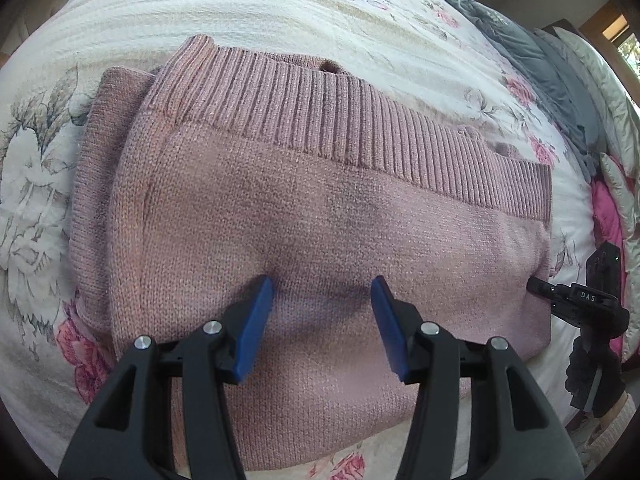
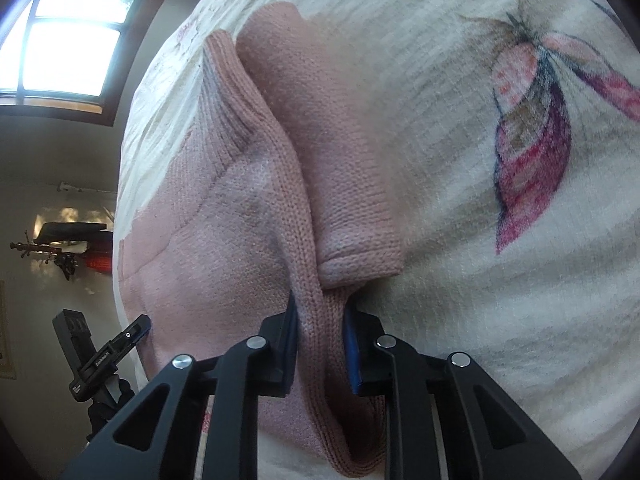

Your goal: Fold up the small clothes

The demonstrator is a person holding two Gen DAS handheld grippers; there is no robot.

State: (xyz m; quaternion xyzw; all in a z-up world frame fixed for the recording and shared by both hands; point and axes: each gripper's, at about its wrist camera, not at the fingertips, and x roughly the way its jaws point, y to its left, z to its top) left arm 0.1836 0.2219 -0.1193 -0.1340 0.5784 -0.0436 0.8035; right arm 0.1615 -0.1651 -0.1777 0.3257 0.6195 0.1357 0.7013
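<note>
Left wrist view: pink knit sweater (image 1: 304, 208) is lying flat on the floral bedspread (image 1: 280, 4), its ribbed hem band (image 1: 360, 128) running left to right along the far side, long axis crosswise to the tongs. Left gripper (image 1: 322, 320) is hovering over the near middle of the fabric, blue pads (image 1: 256, 320) spread wide, holding nothing. Right gripper (image 2: 320, 352) is pinching a raised ridge of the sweater's edge between nearly closed pads, making it the engaged hand; a folded sleeve (image 2: 344, 184) is lying just beyond. Knit is soft, fine-stitched, thick. Grey clothes (image 1: 532, 60) are sitting far right.
</note>
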